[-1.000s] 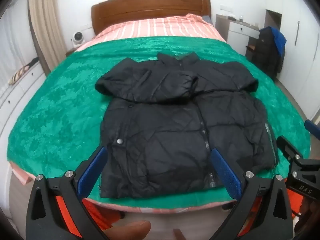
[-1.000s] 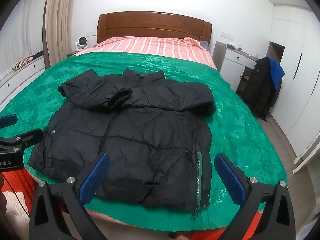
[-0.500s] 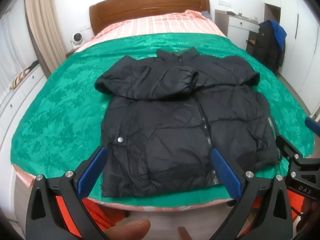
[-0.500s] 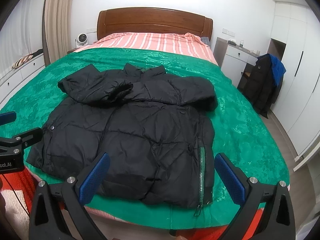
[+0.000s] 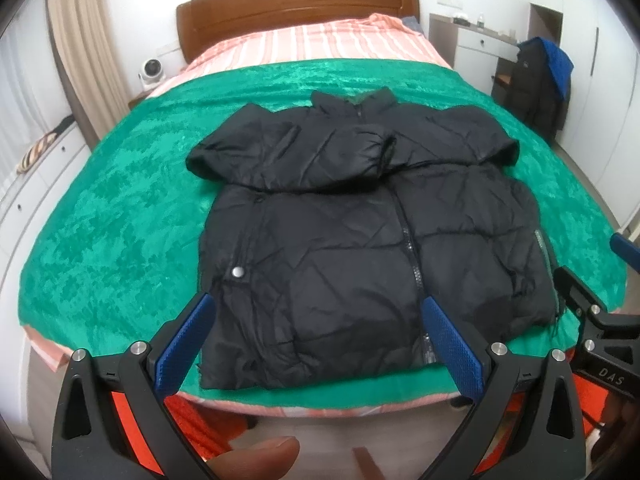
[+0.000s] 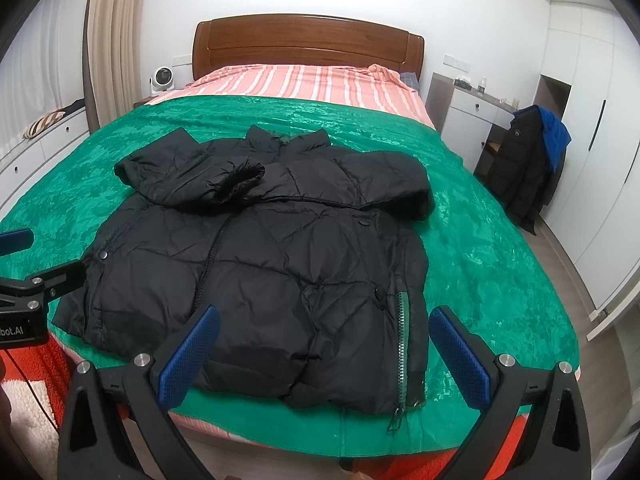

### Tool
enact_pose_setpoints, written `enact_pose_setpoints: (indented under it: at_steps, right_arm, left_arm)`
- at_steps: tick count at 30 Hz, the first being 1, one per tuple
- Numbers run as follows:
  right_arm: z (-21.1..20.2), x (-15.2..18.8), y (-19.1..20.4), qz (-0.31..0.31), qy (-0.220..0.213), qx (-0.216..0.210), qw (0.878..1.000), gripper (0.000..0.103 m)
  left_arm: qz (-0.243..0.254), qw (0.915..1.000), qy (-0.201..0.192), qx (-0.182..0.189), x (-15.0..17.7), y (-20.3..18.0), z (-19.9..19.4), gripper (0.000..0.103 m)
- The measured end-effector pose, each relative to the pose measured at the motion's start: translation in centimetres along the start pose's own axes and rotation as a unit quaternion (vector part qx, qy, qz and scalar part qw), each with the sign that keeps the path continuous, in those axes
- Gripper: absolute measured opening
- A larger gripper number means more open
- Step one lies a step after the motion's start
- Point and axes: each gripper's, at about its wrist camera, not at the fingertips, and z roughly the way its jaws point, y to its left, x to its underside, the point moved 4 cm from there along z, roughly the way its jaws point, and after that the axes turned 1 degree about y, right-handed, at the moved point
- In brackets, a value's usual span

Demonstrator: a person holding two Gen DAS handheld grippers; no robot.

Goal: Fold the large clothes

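Note:
A black puffer jacket [image 5: 360, 232] lies flat, front up, on the green bedspread [image 5: 120, 208], both sleeves folded across the chest, hem towards me. It also shows in the right wrist view [image 6: 272, 264]. My left gripper [image 5: 318, 322] is open and empty, hovering above the hem near the bed's foot edge. My right gripper [image 6: 324, 332] is open and empty, above the hem's right part beside the green zipper [image 6: 402, 344]. Each gripper shows at the edge of the other's view.
The bed has a wooden headboard [image 6: 308, 46] and striped pink sheet [image 6: 296, 84]. A white desk [image 6: 468, 120] and a chair with dark coats [image 6: 528, 160] stand at the right. White drawers [image 5: 36, 184] line the left wall. An orange rug [image 6: 36, 360] lies below.
Both grippers have moved a little forward and lower towards the jacket's hem; the jacket looks larger in both views. The jacket has not moved. Both jaws stay open.

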Motion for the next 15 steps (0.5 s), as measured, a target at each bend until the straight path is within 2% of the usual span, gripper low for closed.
enact_pose_setpoints:
  at_steps: [3, 7, 15]
  right_arm:
    - [0.0, -0.1, 0.0, 0.000, 0.003, 0.001, 1.000, 0.103]
    - [-0.7, -0.3, 0.2, 0.002, -0.005, -0.002, 1.000, 0.103]
    - [-0.5, 0.4, 0.4, 0.010, 0.003, -0.025, 1.000, 0.103]
  left_arm:
    - [0.000, 1.0000, 0.000, 0.004, 0.1, 0.1, -0.2, 0.103]
    - [0.008, 0.9999, -0.011, -0.008, 0.1, 0.0, -0.5, 0.103]
    - [0.014, 0.9997, -0.012, 0.014, 0.2, -1.5, -0.5, 0.103]
